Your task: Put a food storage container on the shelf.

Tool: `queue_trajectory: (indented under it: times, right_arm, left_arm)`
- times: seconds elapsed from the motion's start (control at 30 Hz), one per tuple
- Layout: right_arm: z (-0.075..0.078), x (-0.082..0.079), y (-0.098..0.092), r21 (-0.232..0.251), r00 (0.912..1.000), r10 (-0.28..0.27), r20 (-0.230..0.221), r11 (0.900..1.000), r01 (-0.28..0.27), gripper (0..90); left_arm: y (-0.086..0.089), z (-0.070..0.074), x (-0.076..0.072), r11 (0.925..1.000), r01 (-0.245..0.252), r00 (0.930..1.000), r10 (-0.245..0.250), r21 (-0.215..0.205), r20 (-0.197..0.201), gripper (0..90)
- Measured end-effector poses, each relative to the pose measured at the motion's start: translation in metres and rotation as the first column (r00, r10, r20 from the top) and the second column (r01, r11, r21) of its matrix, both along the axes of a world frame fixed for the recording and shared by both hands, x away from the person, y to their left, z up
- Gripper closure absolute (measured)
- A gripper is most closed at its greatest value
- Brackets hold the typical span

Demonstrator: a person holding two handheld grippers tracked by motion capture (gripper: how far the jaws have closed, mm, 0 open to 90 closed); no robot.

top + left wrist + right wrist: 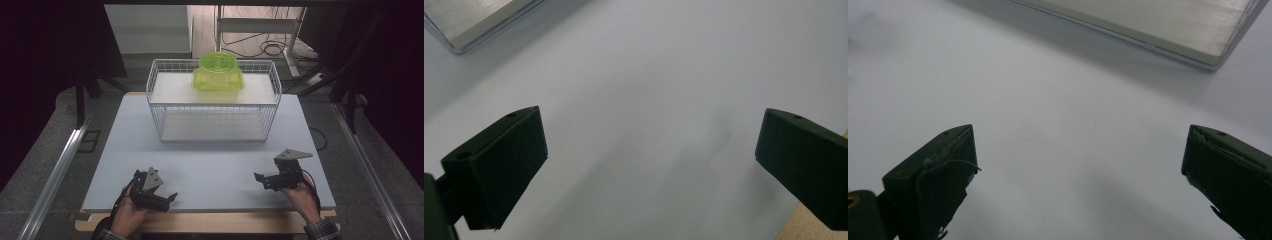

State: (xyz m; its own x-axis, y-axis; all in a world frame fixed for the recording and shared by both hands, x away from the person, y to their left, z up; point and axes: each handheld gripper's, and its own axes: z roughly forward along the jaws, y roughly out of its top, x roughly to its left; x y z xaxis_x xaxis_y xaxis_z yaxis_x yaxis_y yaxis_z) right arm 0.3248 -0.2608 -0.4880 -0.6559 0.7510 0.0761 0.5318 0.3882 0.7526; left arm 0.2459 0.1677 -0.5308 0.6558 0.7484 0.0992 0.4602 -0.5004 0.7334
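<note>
I can't read any text, label, brand, number or sign here, nothing legible on any surface in my three views

A white wire rack stands mid-table, a green plastic container on its upper shelf, the left gripper and right gripper near-side of it, well apart.

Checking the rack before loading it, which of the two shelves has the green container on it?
The top shelf of the white wire rack holds the green container; the bottom shelf is bare.
</note>
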Motion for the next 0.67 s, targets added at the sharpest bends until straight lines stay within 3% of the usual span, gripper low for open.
queue_trajectory:
  times: [0.2, 0.43, 0.67]
  right_arm:
    - [-0.007, -0.004, -0.005, -0.023, 1.0000, -0.007, -0.005, 1.000, 0.007, 1.5]
    - [-0.019, -0.006, -0.004, -0.044, 0.9985, -0.014, -0.053, 0.999, 0.011, 1.6]
    - [-0.023, -0.005, -0.002, -0.074, 0.9976, -0.023, -0.066, 0.997, 0.018, 1.6]
  left_arm:
    - [0.000, -0.001, 0.000, 1.0000, 0.002, 1.0000, -0.002, 0.006, -0.002, 0.0]
    - [0.001, 0.000, 0.000, 1.0000, 0.000, 1.0000, 0.000, 0.008, 0.003, 0.0]
    - [0.001, 0.000, 0.000, 1.0000, -0.004, 1.0000, 0.004, 0.008, 0.002, 0.0]
